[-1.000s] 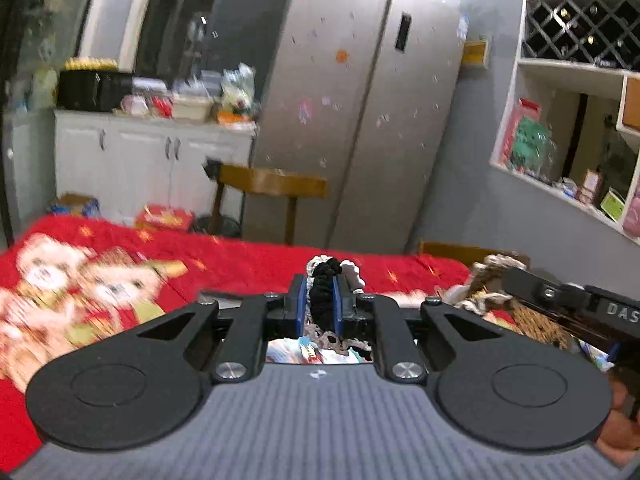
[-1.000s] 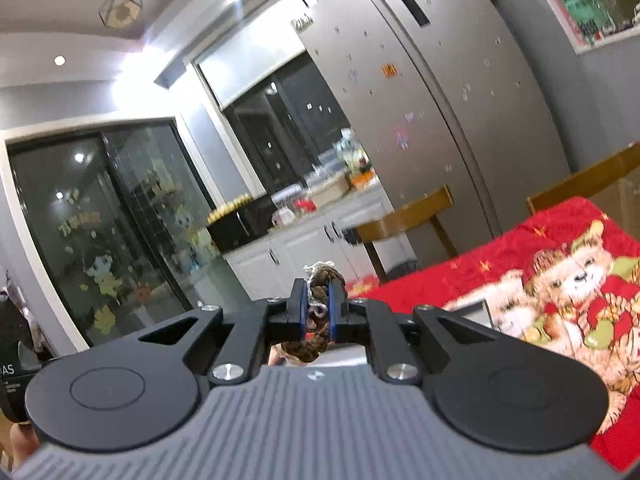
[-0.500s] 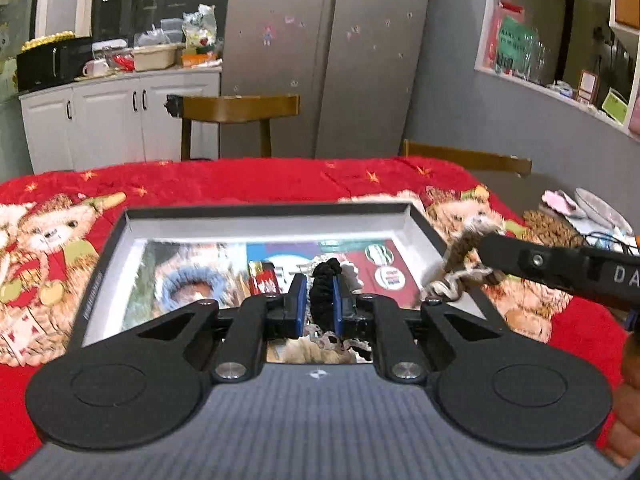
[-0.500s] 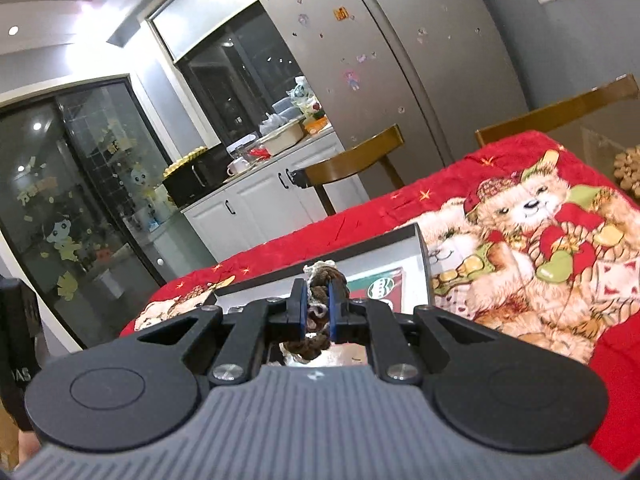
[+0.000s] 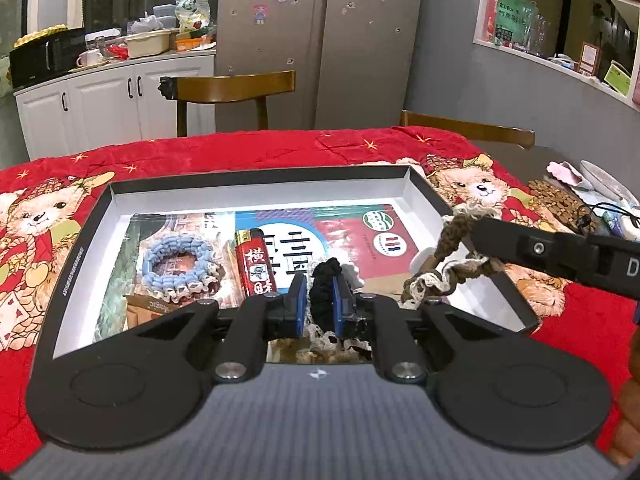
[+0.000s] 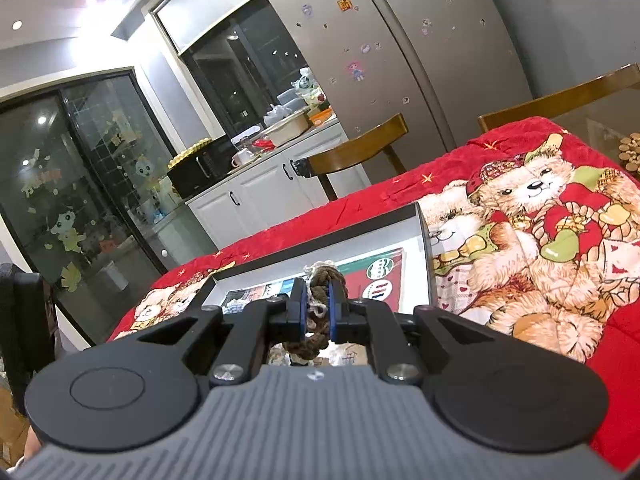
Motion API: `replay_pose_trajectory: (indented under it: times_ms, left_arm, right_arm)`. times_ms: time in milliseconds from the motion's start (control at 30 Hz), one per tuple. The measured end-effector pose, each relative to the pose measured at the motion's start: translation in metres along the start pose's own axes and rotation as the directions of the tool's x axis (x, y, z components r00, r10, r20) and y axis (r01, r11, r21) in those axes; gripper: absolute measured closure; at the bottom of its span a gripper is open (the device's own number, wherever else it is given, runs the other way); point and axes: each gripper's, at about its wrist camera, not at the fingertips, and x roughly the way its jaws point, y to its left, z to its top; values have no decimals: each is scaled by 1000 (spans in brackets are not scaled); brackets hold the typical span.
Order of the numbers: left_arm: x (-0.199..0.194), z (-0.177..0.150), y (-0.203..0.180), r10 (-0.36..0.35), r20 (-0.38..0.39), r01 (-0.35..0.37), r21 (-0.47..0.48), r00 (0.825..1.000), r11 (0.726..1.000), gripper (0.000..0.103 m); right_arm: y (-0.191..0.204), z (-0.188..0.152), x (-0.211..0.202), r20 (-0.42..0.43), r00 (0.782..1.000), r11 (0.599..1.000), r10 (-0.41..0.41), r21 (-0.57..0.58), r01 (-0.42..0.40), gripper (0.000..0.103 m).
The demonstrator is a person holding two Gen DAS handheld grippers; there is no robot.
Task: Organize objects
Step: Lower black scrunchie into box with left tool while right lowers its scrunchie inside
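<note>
My left gripper (image 5: 318, 286) is shut on a black scrunchie (image 5: 325, 300) with white lace trim, held over the near part of a shallow dark-rimmed box (image 5: 260, 176). My right gripper (image 6: 319, 294) is shut on a brown scrunchie (image 6: 318, 312) with cream lace, which also shows in the left wrist view (image 5: 448, 256) over the box's right side. Inside the box lie a blue scrunchie (image 5: 178, 262) and a red lighter (image 5: 254, 266) on printed booklets. The box also shows in the right wrist view (image 6: 422, 248).
The box lies on a red teddy-bear cloth (image 5: 240, 152) covering the table. Wooden chairs (image 5: 232, 88) stand behind the table. Small clutter (image 5: 560, 200) lies on the bare table at the far right. A fridge (image 5: 320, 40) and white cabinets (image 5: 112, 100) are beyond.
Both grippers have tilted down and come in over the box, each still holding its scrunchie. The box and its contents have come into view.
</note>
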Motion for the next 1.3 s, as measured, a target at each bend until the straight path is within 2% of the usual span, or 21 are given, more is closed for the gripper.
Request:
replay_pose_trajectory:
  times_ms: [200, 600, 833, 1300]
  left_arm:
    - [4, -2, 2, 15, -10, -15, 3, 1000, 1000, 87]
    - [13, -5, 7, 35, -29, -35, 3, 999, 999, 87]
    - [14, -5, 7, 32, -29, -31, 10, 999, 999, 87]
    - [15, -4, 9, 27, -32, -27, 1, 999, 1000, 86]
  right_arm:
    - [-1, -6, 5, -13, 1000, 1000, 17, -1, -17, 90]
    - [-4, -8, 9, -7, 1000, 1000, -12, -4, 12, 90]
    - [-3, -10, 12, -19, 999, 999, -38, -19, 37, 90]
    - [-5, -12, 13, -31, 999, 999, -40, -9, 39, 90]
